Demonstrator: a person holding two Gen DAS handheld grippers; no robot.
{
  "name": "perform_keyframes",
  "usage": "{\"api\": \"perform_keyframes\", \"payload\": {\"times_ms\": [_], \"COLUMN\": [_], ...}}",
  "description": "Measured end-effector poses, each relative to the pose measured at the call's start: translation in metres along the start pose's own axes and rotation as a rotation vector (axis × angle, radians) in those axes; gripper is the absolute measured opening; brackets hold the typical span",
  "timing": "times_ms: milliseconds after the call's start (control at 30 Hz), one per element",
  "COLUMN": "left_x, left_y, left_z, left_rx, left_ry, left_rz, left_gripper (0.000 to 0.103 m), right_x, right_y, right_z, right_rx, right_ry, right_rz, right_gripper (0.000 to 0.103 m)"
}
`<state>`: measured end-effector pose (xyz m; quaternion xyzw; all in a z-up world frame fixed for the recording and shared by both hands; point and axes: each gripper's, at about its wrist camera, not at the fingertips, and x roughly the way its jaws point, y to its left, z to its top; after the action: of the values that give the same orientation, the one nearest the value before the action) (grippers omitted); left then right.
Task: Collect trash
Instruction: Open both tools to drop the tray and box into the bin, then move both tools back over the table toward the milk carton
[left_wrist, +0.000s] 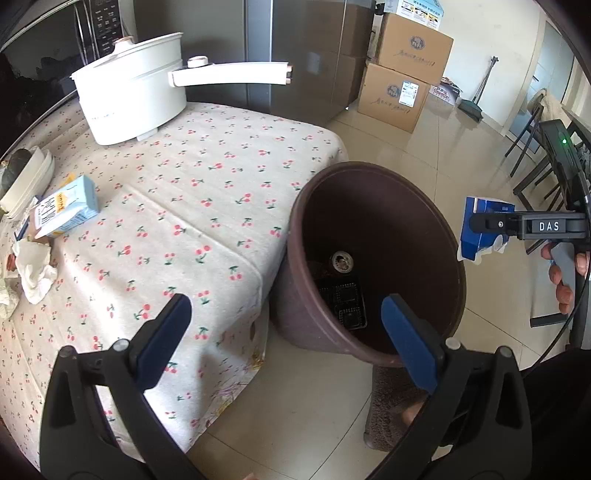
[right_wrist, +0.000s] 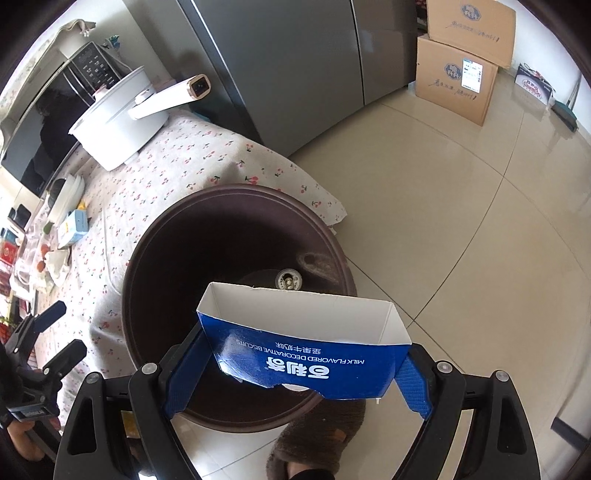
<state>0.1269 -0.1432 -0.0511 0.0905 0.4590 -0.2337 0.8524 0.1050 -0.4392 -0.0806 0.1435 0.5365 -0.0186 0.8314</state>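
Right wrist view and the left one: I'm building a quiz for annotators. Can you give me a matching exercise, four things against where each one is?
Things:
1. blue biscuit box
2. brown bin
3. white pot
4. crumpled tissue

Places:
A. on the floor beside the table
B. far end of the table
C. held in the right gripper
D. near edge of the tablecloth

Pairs: 1-C, 2-A, 3-B, 4-D

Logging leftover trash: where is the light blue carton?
Left wrist view, far left: light blue carton lies on the cherry-print tablecloth, beside the crumpled tissue.
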Motion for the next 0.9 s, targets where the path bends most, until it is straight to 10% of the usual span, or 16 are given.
{"api": "perform_keyframes", "payload": {"times_ms": [900], "left_x": [-0.068], "left_y": [0.155], "left_z": [-0.062], "left_rx": [-0.279], "left_ry": [-0.001], "left_rz": [0.119], "left_gripper": [0.102], "right_x": [0.000], "right_y": [0.154], "right_z": [0.012], "right_rx": [-0.178], "right_ry": [-0.026], "right_rz": [0.029], "right_gripper": [0.100]}}
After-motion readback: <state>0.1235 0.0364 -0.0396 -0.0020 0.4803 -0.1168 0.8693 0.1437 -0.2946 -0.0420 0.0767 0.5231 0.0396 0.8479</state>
